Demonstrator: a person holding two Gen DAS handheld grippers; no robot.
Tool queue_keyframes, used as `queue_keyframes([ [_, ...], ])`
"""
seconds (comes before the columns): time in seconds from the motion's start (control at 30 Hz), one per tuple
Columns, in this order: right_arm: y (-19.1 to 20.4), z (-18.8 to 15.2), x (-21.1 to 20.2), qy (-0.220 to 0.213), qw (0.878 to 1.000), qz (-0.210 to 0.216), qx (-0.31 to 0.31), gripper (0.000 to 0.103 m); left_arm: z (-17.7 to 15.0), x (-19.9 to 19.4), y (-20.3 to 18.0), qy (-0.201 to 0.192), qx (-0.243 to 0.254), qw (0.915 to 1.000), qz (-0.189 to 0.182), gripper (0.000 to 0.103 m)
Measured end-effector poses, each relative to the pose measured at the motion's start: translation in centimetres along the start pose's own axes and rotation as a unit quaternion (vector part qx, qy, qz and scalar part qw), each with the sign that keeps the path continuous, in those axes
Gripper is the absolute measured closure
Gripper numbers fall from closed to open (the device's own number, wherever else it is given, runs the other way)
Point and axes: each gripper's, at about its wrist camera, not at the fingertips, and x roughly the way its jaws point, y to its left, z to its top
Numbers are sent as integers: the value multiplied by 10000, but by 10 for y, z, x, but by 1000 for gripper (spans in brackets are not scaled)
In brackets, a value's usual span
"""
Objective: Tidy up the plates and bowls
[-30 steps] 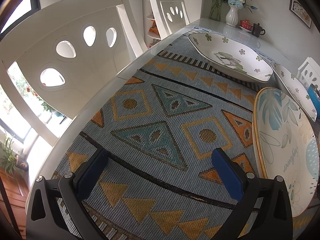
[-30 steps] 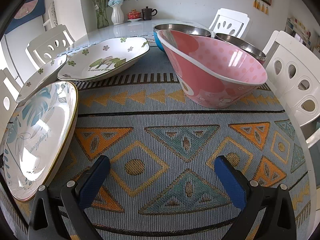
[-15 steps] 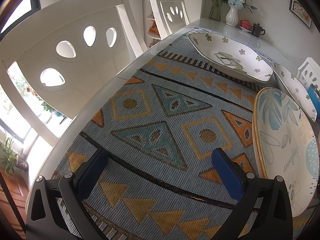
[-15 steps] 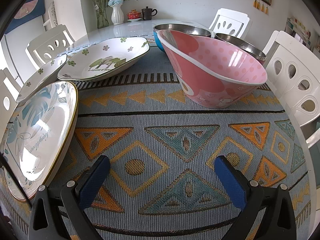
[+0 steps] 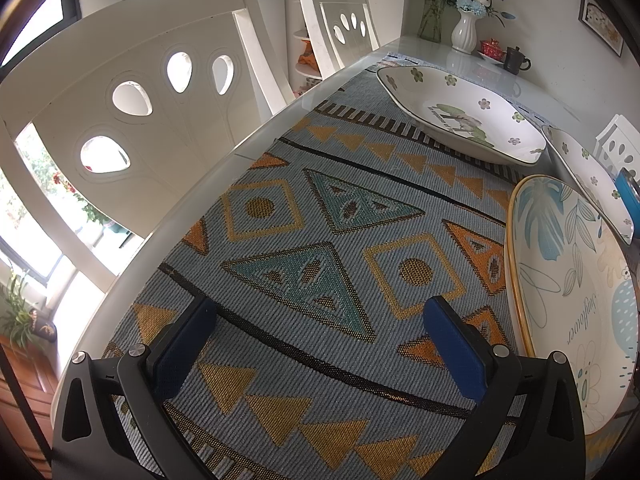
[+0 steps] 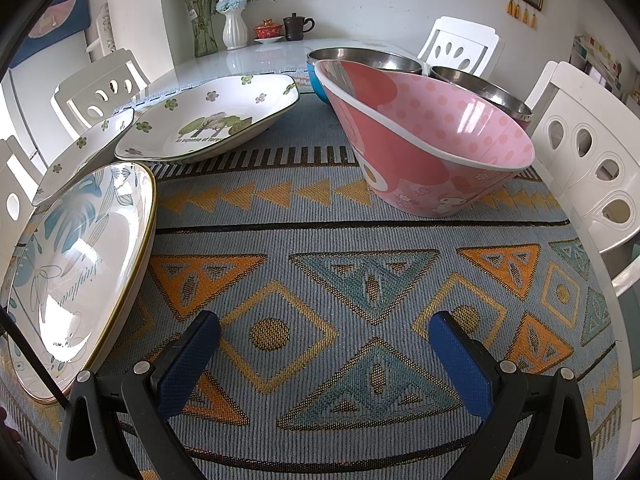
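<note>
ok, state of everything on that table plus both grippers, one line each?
left gripper: jaws open, empty, over the mat.
right gripper: jaws open, empty, over the mat.
leaf plate: upright, empty, on the mat's edge.
tree plate: upright, empty.
small flower plate: empty, edge tucked under the tree plate.
pink bowl: upright, slanted rim, empty.
steel bowls: behind the pink bowl, contents hidden.
</note>
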Motion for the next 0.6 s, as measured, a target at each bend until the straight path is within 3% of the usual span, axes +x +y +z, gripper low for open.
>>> queue_keyframes([
  [0.27,1,0,0,34,10000,-32,60,0,3,1,0,164,38,9999,-7,0],
  [0.33,2,5,1,388,9992,6,39,0,7,2,2,593,294,9976,-196,0],
  [0.5,7,6,0,1085,9940,-36,141,0,15,4,4,1179,545,9911,-291,1],
  [0.6,17,4,-8,1449,9892,12,225,0,15,-13,4,1089,645,9915,-300,2],
])
